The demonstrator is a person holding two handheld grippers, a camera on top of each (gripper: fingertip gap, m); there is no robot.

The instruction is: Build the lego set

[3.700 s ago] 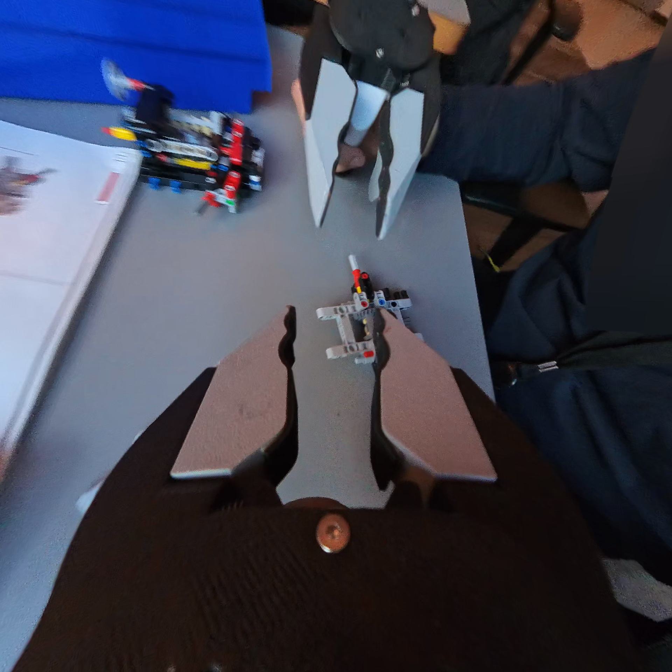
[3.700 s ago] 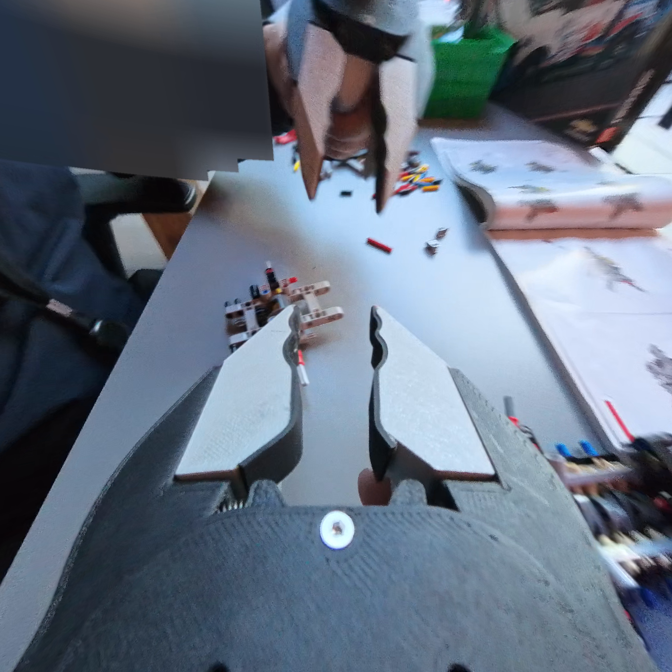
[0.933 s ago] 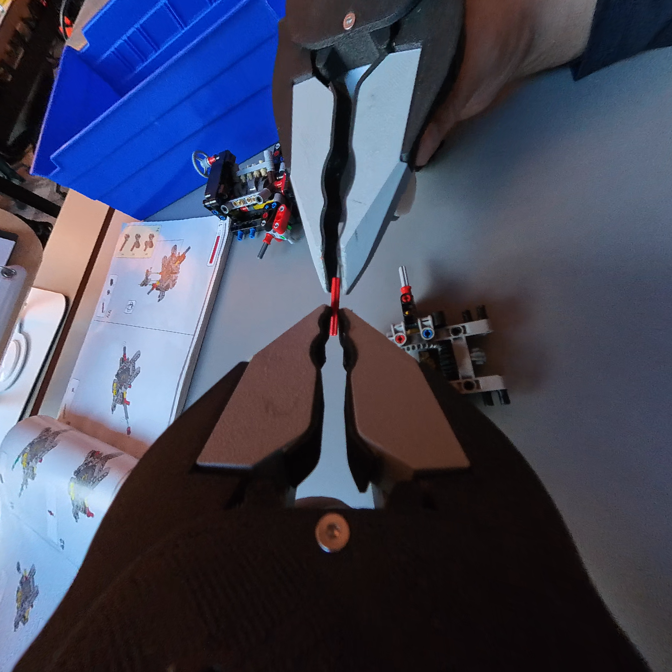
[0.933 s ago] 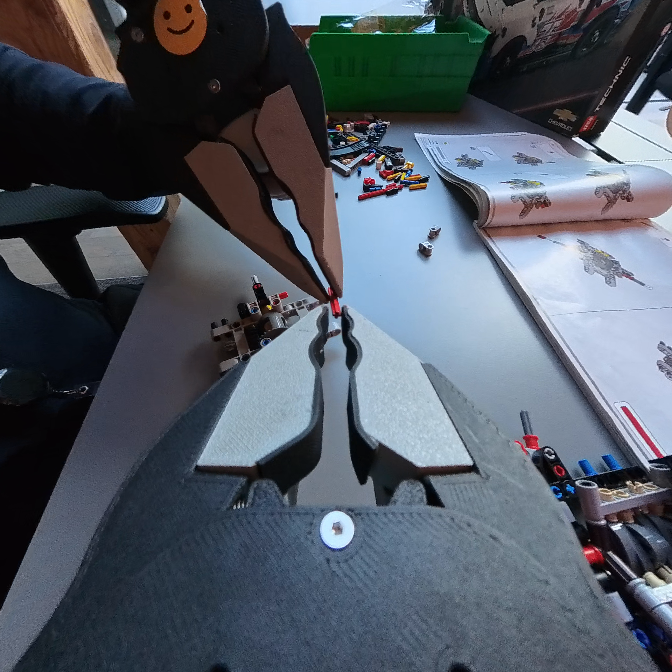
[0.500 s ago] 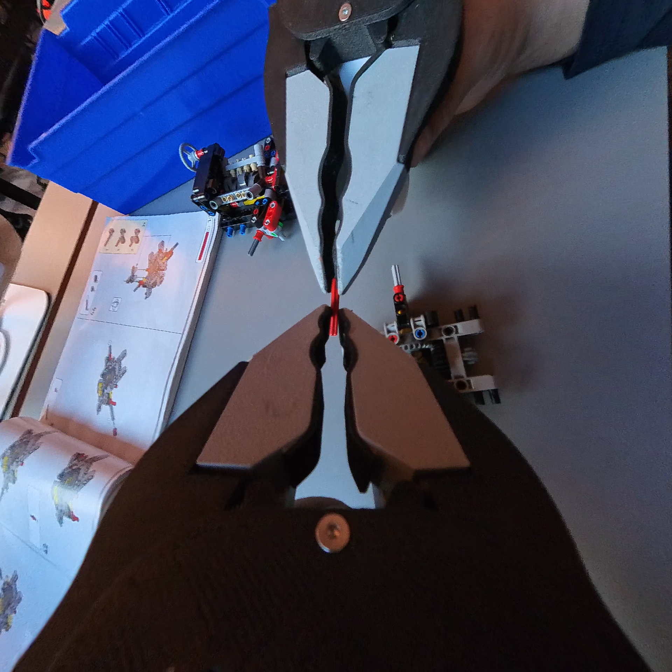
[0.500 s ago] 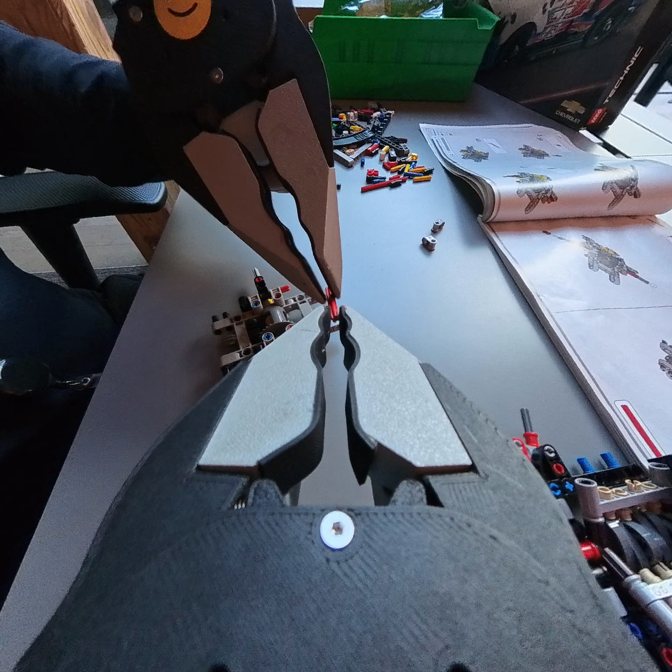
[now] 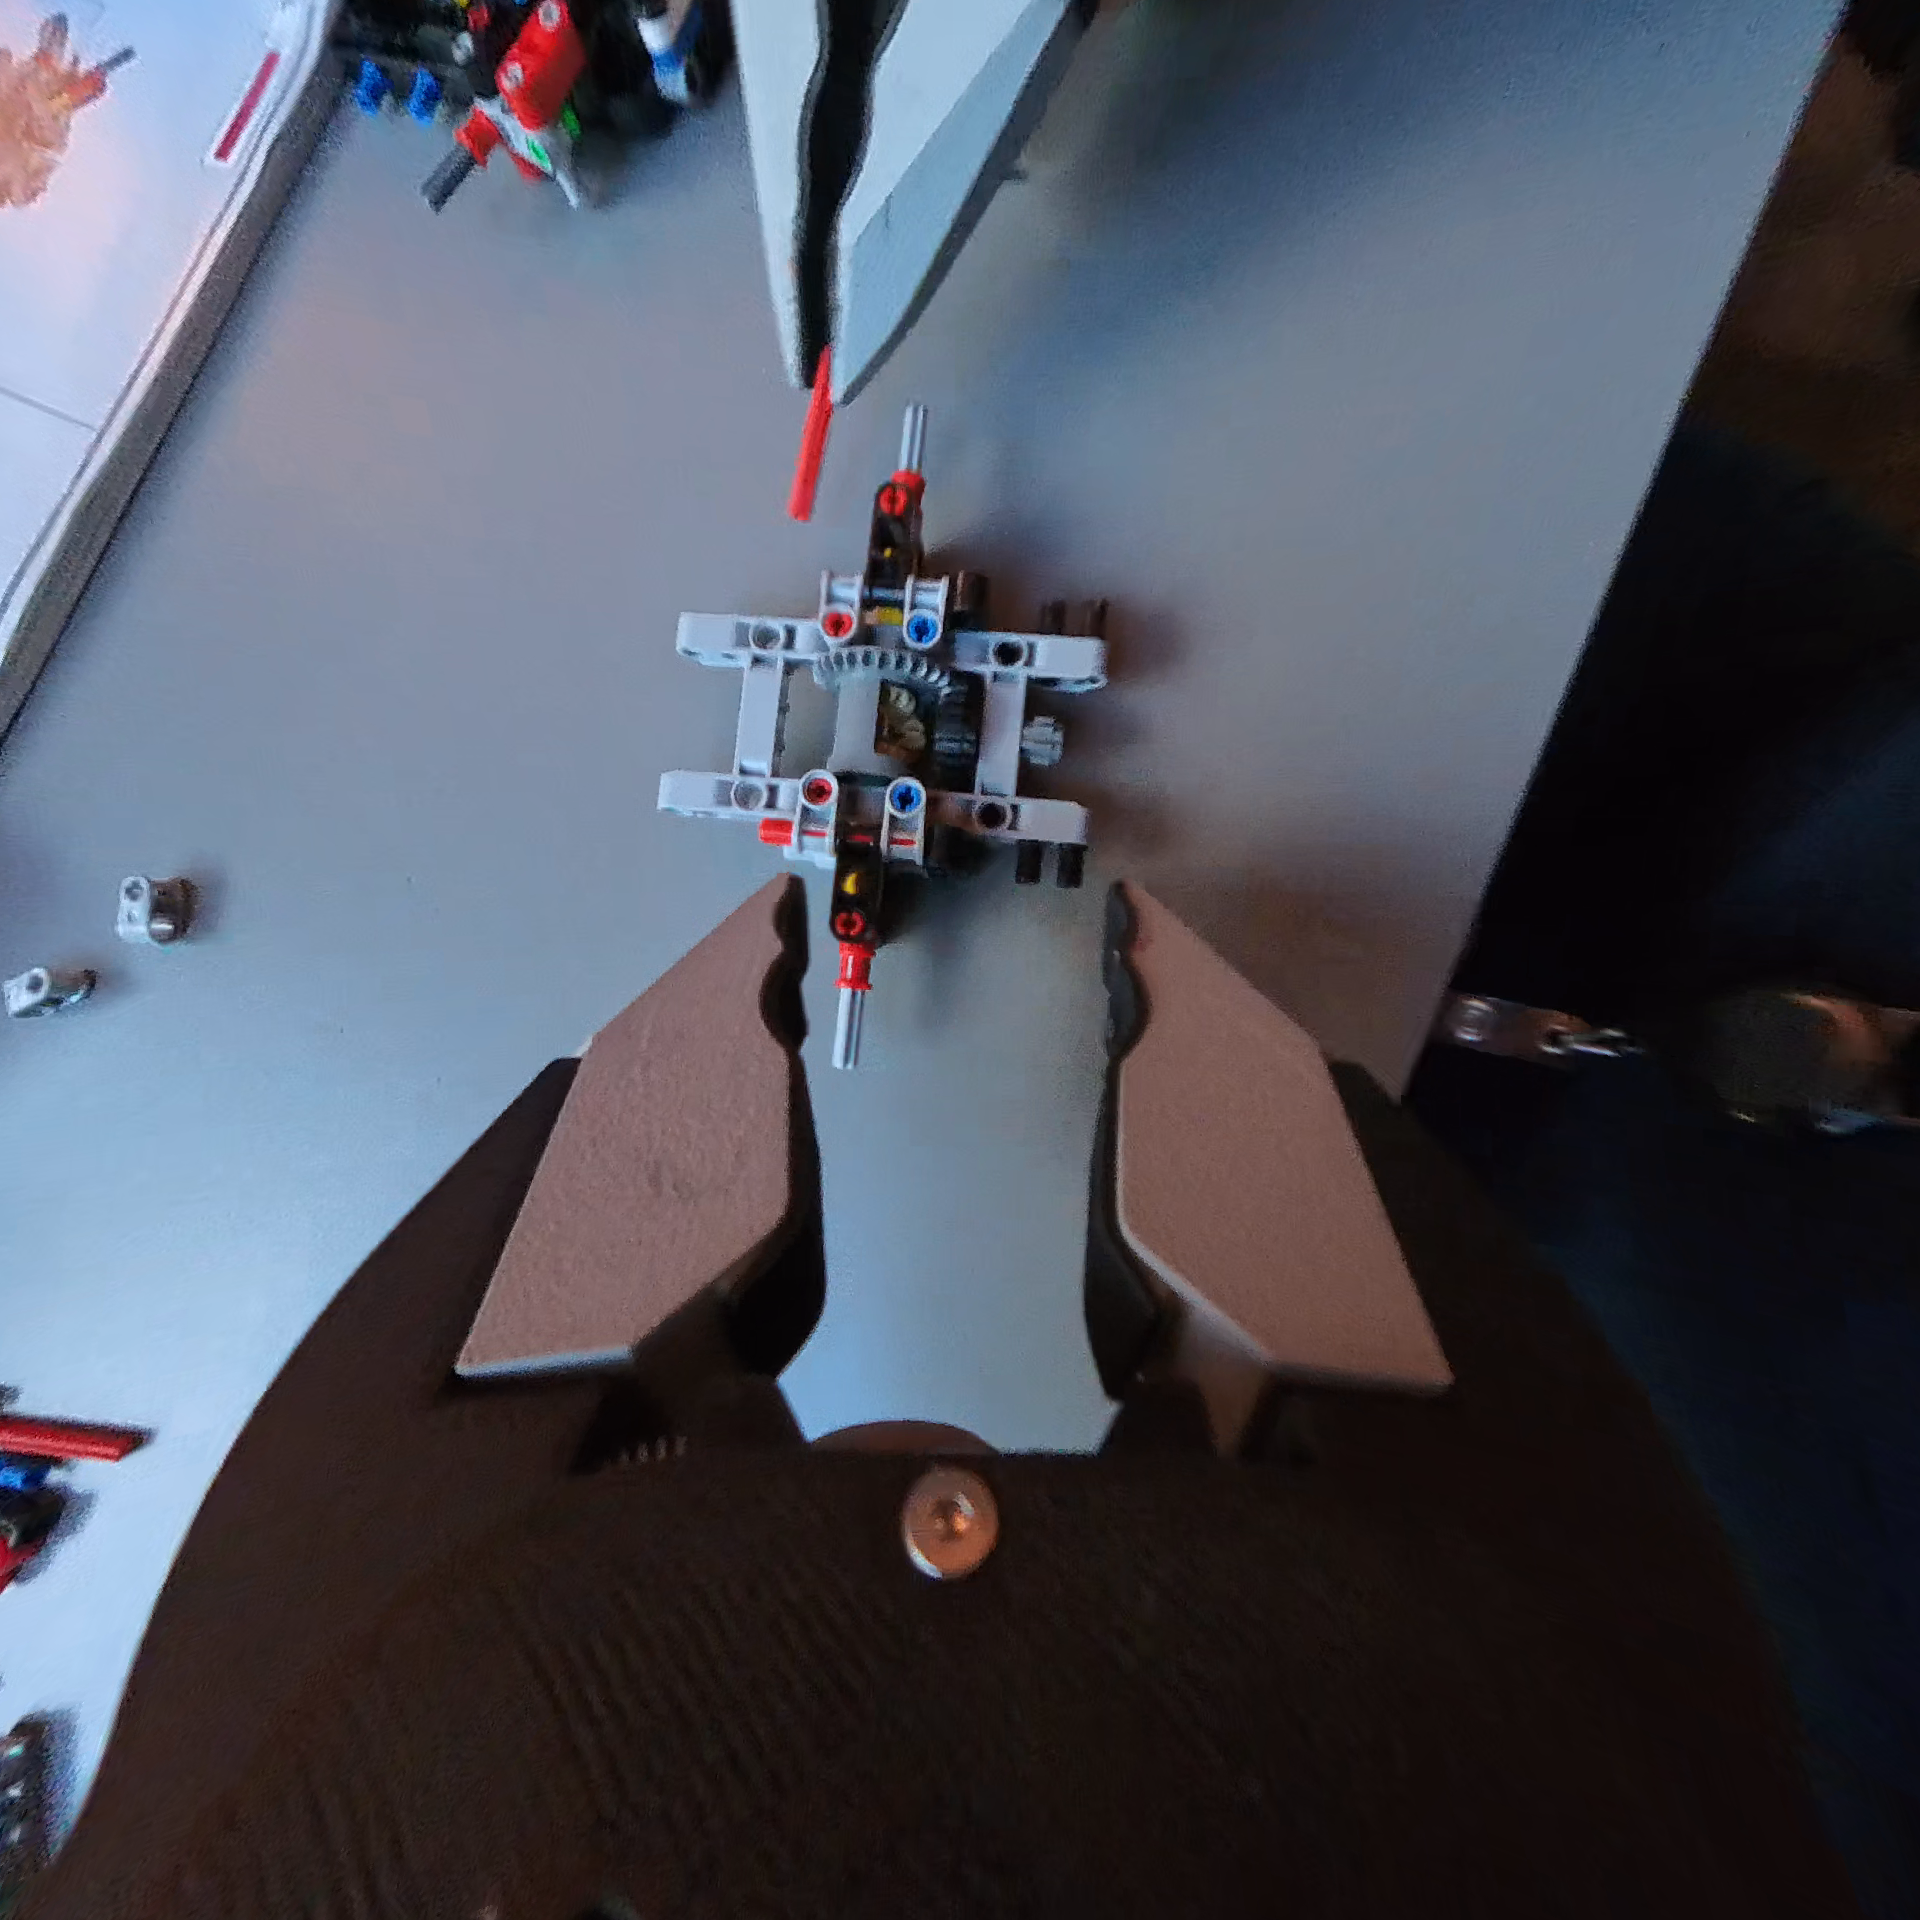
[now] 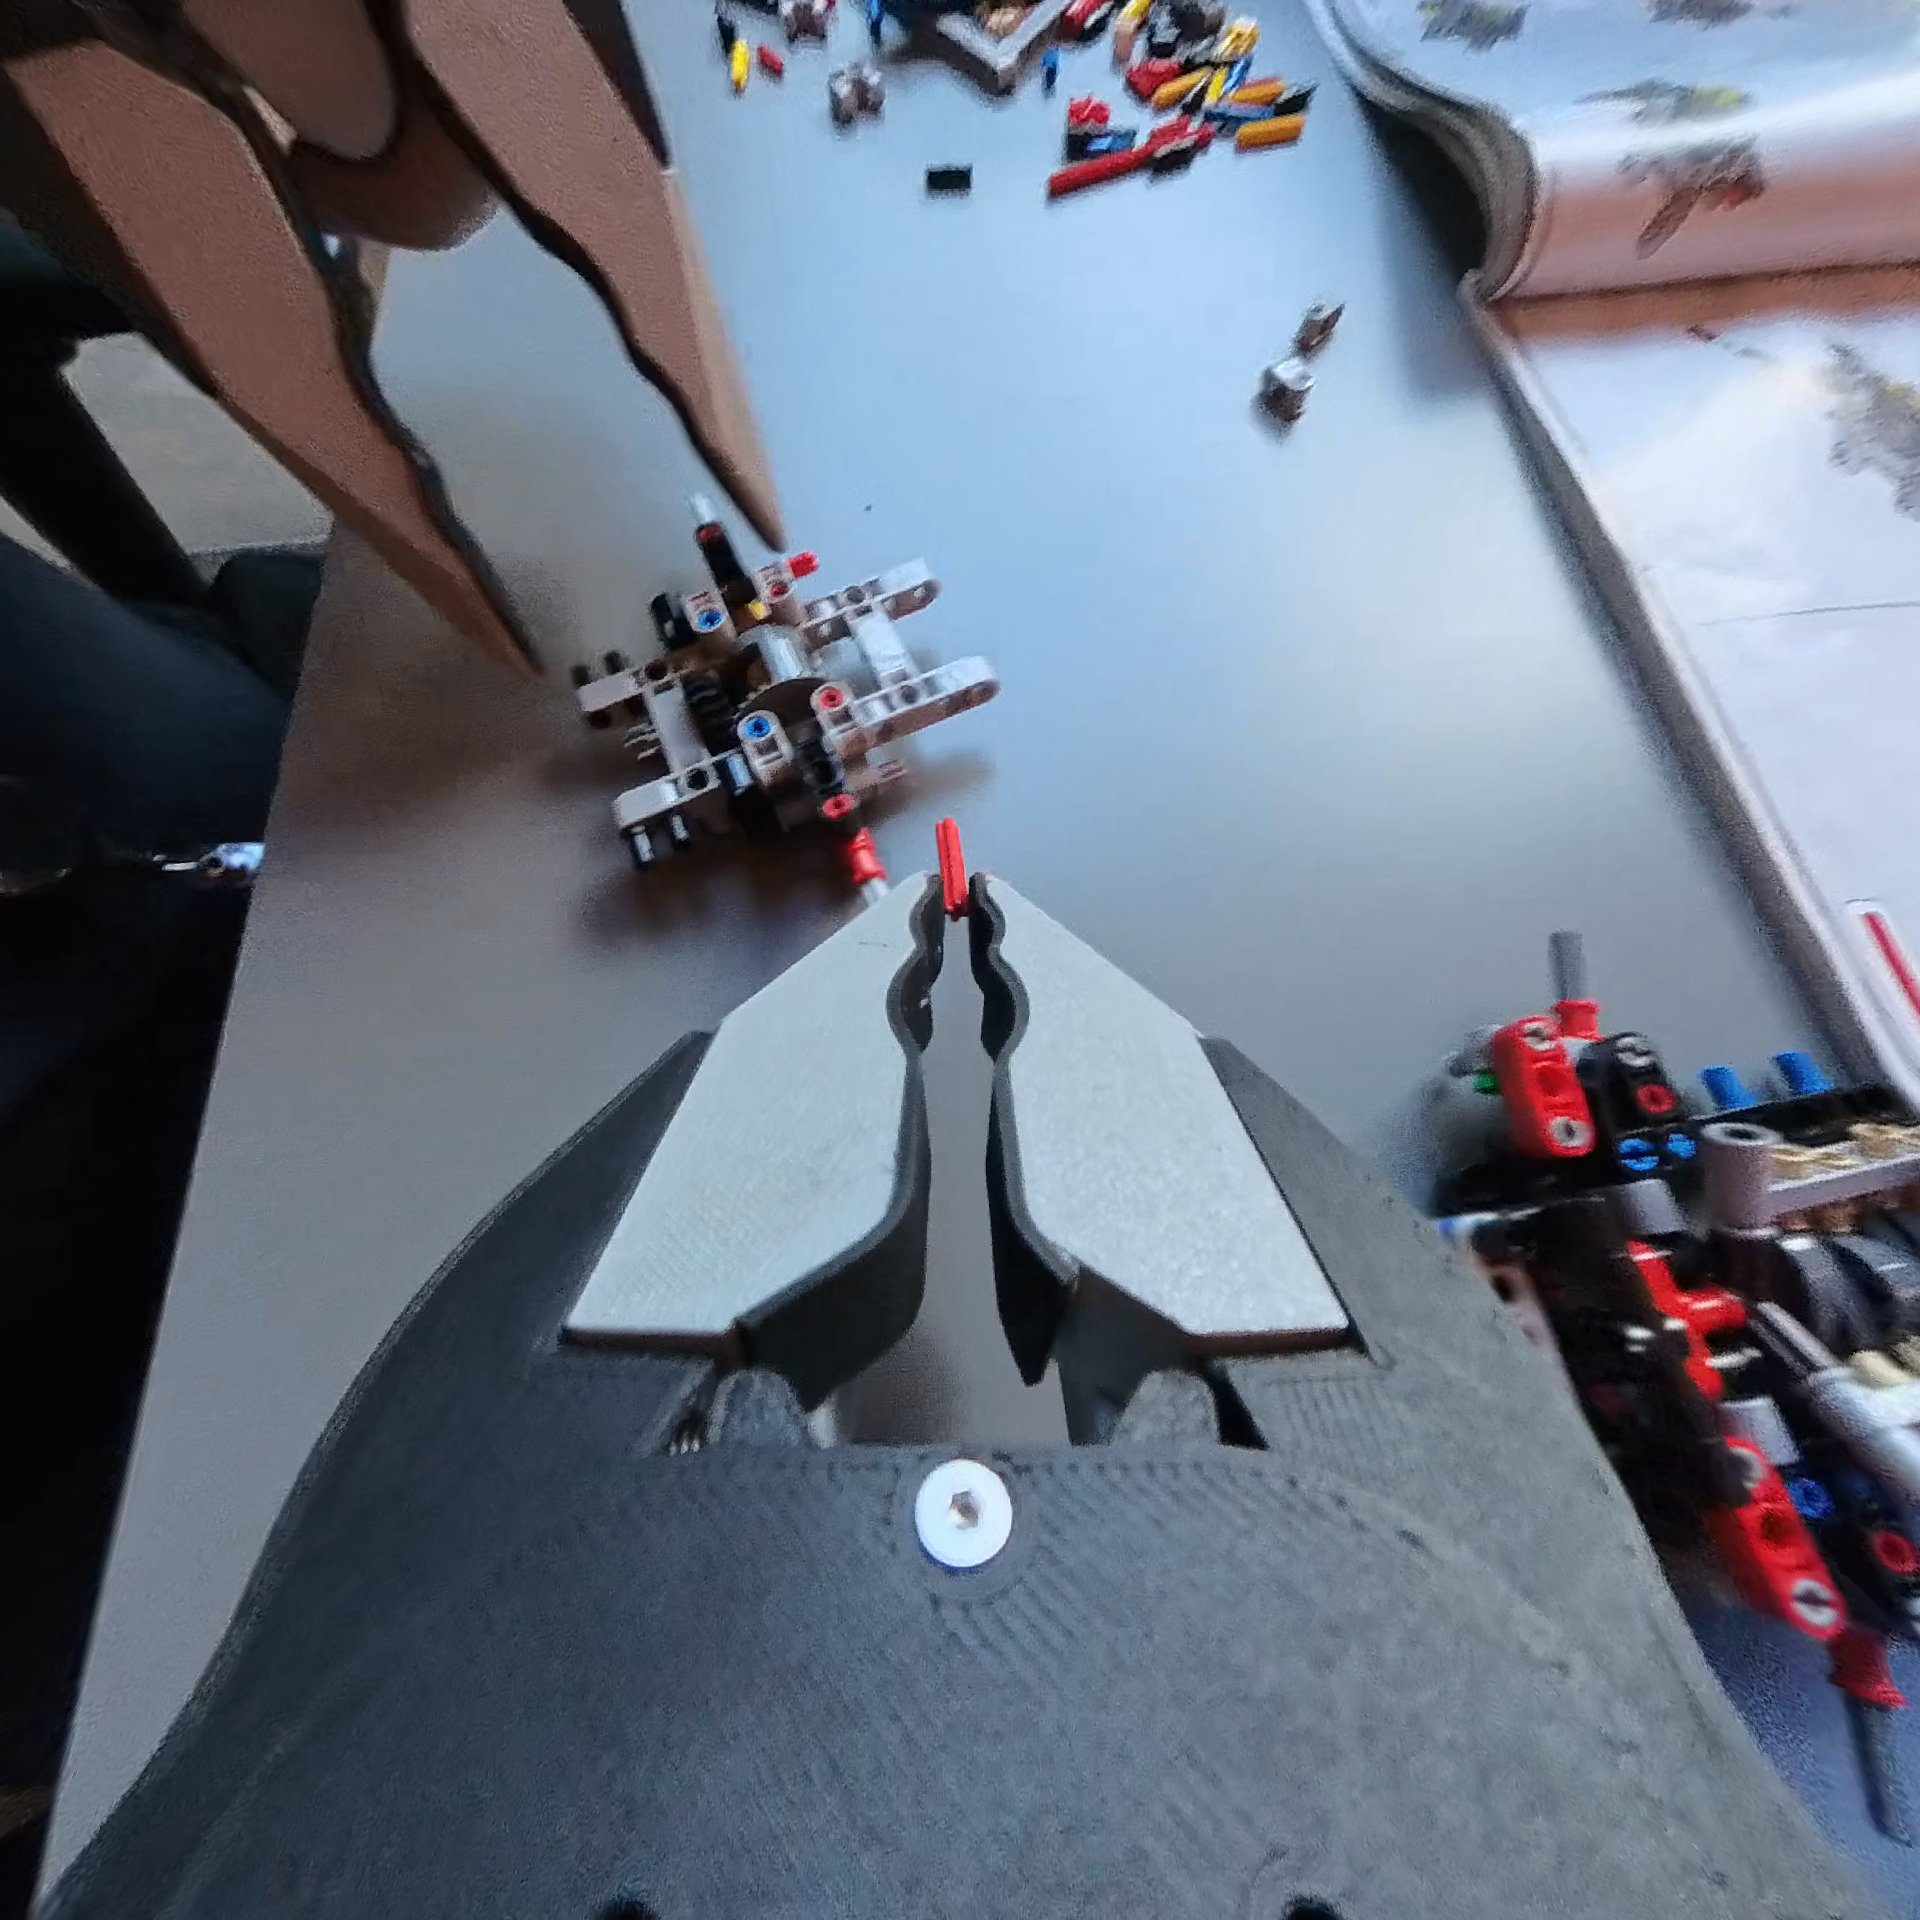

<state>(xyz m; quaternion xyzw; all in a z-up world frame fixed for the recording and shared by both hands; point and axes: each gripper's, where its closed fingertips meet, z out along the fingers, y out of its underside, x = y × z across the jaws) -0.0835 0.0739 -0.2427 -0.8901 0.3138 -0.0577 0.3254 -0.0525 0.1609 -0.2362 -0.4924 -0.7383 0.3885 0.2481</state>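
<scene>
1. The left gripper hangs over the grey table with its brown fingers spread wide and nothing between the pads but bare tabletop and the tip of a grey axle.
2. That axle juts from the near end of a small grey frame assembly, which lies flat on the table just ahead of the left fingertips; no pad touches it.
3. The right gripper is closed tight on a thin red axle, pinched at the very tips so that most of the rod sticks out beyond them. In the left wrist view the same red axle points down towards the far end of the frame, close beside its upright grey pin but apart from it.
4. The frame sits near the table's edge, where a dark drop begins; little room is left on that side.
5. On the other side, open grey surface runs as far as the instruction booklet, broken only by two small grey connectors.
6. A larger black and red model crowds the table beside the right gripper's body.
7. A scatter of loose coloured pieces lies at the far end of the table, well apart from both grippers.
</scene>
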